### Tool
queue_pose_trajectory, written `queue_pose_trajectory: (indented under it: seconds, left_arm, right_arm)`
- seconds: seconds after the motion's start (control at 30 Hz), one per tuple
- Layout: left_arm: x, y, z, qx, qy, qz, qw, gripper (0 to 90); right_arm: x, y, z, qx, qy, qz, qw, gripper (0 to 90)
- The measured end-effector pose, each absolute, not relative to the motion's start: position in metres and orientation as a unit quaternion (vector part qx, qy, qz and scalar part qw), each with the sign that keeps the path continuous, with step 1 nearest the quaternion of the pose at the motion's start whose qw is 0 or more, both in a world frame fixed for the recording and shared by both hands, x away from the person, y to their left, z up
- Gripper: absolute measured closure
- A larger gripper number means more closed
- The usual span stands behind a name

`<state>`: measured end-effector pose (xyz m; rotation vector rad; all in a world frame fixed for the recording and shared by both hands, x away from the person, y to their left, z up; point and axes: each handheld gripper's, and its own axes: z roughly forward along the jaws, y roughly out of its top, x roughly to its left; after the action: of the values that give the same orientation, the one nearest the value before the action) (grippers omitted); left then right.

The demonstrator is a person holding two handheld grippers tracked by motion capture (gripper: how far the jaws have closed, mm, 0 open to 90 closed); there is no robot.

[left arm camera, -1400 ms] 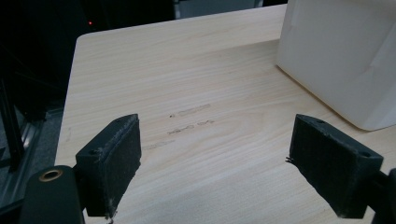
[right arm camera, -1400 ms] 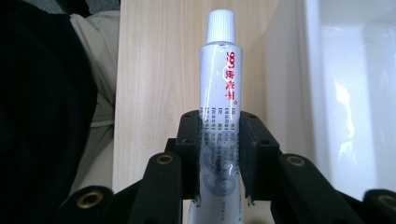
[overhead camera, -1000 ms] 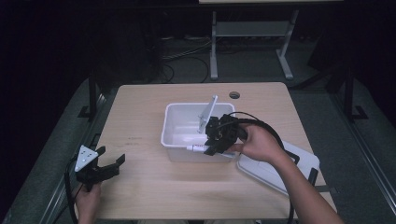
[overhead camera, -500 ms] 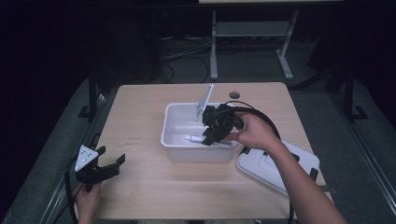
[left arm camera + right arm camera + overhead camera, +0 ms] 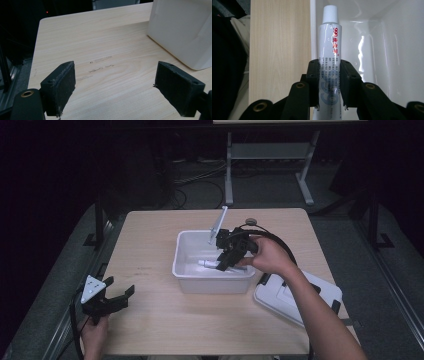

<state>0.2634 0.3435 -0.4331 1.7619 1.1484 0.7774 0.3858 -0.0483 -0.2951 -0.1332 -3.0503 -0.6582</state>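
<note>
Tube (image 5: pixel 329 50) clamped in right gripper (image 5: pixel 329 82) over bin (image 5: pixel 187 265).

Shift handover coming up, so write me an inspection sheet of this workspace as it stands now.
Surface: wooden table, faint scuff marks near the left gripper.
Job's things: white plastic bin mid-table; white tube with red print held over it; its lid lies at the right front corner.
Clutter: small round disc near the far edge, a thin grey stick rising above the bin.
Grippers: right gripper clamped on the tube's body; left gripper open, empty, at the front left edge.
Cables: black cable loops from the right gripper.
Surroundings: dark floor, grey stand behind.
</note>
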Motion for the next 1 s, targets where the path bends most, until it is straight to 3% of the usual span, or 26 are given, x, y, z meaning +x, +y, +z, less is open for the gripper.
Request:
queue_pose_trajectory:
  seconds: [1.0]
  left_arm:
    - [0.263, 0.344, -0.433, 0.707, 0.462, 0.313, 0.435, 16.1]
  right_arm:
    - [0.405, -0.050, -0.327, -0.069, -0.977, -0.199, 0.028, 71.0]
